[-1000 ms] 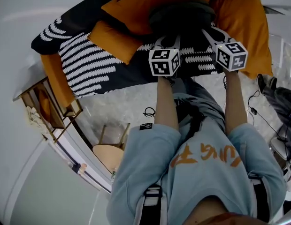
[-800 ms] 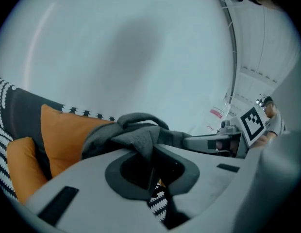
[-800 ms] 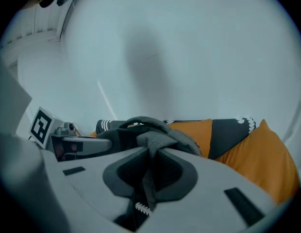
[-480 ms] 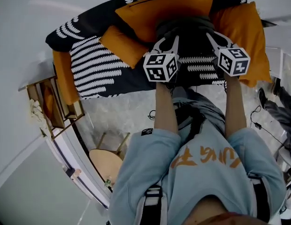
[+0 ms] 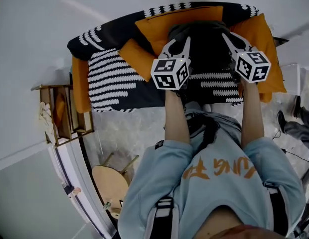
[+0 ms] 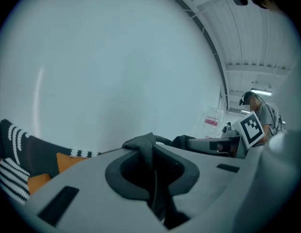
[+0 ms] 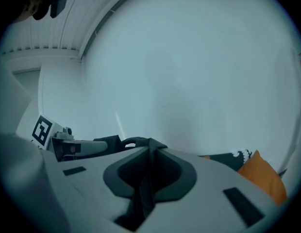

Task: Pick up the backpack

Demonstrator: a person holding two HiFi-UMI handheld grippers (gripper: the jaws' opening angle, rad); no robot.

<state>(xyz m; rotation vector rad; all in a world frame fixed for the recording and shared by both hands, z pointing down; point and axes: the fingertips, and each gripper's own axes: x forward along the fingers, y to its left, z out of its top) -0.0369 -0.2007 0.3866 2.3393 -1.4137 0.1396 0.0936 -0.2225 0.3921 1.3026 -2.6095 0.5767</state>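
The dark grey backpack [image 5: 204, 41] hangs between my two grippers in front of the sofa's orange cushions. In the head view my left gripper [image 5: 175, 43] holds its left side and my right gripper [image 5: 233, 40] its right side. The left gripper view shows my left gripper [image 6: 150, 147] shut on a fold of the backpack's dark fabric [image 6: 141, 142], which sticks up between the pads. My right gripper [image 7: 150, 152] pinches a dark strap [image 7: 146, 178] the same way. Most of the bag's body is hidden behind the grippers.
A black sofa with white stripes [image 5: 109, 78] and orange cushions [image 5: 139, 59] stands against a white wall. A wooden shelf unit [image 5: 65, 113] stands at the sofa's left end, and a round wooden stool [image 5: 112, 183] is on the floor nearer me.
Both grippers have risen together with the backpack in them. The bag now hangs higher in front of the cushions, and more of the wall shows behind it.
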